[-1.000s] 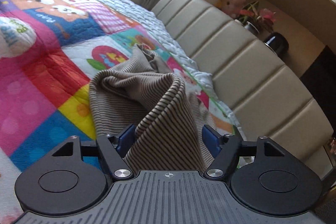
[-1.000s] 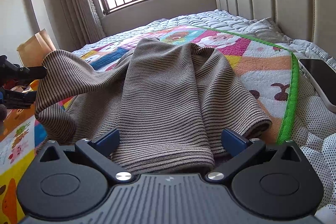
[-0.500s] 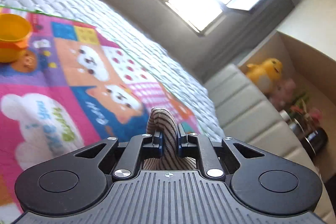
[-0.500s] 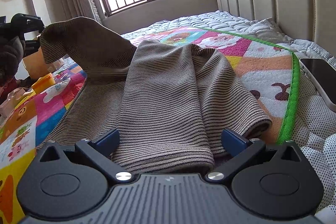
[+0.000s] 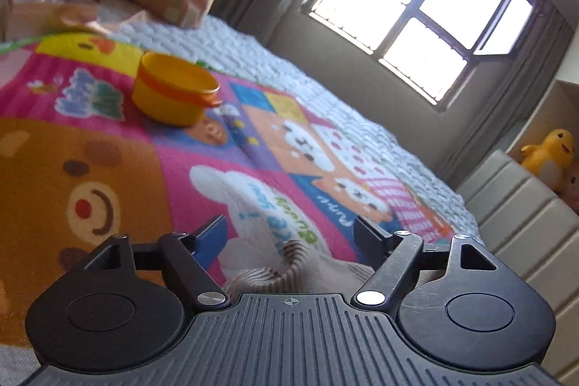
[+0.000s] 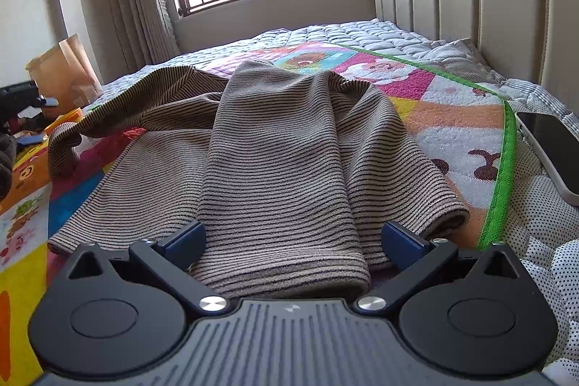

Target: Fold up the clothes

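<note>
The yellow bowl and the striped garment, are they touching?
Apart. The left wrist view shows yellow bowl far up the quilt from striped garment.

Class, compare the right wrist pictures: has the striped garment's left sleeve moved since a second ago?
Yes. The sleeve of the striped garment has swung outward, towards the paper bag, while the garment's folded body stays put on the quilt.

Left gripper (image 5: 291, 232) jaws opening, striped cloth (image 5: 318, 268) bunched low between them, untouched; yellow bowl (image 5: 173, 94) on quilt (image 5: 253, 147) far ahead-left.
</note>
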`<state>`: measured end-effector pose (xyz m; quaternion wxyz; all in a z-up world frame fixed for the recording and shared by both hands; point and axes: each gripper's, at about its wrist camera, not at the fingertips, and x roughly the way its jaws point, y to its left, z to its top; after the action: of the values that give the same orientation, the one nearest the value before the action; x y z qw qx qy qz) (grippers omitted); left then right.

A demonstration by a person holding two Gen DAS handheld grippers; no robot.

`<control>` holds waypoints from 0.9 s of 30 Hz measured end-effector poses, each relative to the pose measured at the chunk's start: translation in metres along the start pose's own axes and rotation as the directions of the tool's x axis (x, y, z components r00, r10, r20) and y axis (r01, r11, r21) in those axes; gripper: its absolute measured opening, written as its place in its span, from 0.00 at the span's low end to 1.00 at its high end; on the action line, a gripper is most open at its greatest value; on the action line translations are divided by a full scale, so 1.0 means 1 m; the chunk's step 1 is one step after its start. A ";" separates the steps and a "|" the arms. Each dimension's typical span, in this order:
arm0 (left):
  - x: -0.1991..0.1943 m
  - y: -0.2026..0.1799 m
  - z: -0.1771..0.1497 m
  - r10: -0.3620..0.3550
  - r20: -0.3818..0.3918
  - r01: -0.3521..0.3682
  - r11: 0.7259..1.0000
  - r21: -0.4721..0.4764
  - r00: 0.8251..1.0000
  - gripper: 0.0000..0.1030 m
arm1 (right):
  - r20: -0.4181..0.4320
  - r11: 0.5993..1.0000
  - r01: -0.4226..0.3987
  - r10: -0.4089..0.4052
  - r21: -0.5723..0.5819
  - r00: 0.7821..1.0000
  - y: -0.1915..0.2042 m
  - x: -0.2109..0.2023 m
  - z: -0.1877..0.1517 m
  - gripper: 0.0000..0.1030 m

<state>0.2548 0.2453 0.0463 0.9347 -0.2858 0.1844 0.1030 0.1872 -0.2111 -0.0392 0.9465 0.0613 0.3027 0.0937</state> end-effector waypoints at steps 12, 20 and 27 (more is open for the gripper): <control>-0.033 -0.129 -0.128 -0.376 -0.208 0.428 0.834 0.349 0.903 0.97 | 0.254 0.985 0.102 -0.065 -0.138 0.965 -0.004 -0.046 0.036 1.00; -0.022 -0.140 -0.183 -0.258 -0.304 0.391 0.729 0.562 0.917 1.00 | 0.314 0.987 0.113 -0.073 -0.114 0.947 -0.015 -0.043 0.053 1.00; -0.015 -0.118 -0.172 -0.239 -0.336 0.377 0.811 0.447 0.911 1.00 | 0.185 0.882 0.167 -0.093 -0.441 0.978 0.037 -0.019 0.046 1.00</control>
<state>0.2277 0.0496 -0.0211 0.9474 -0.0698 0.2783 -0.1419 0.1939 -0.1820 0.0148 0.9597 -0.1746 0.1998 0.0925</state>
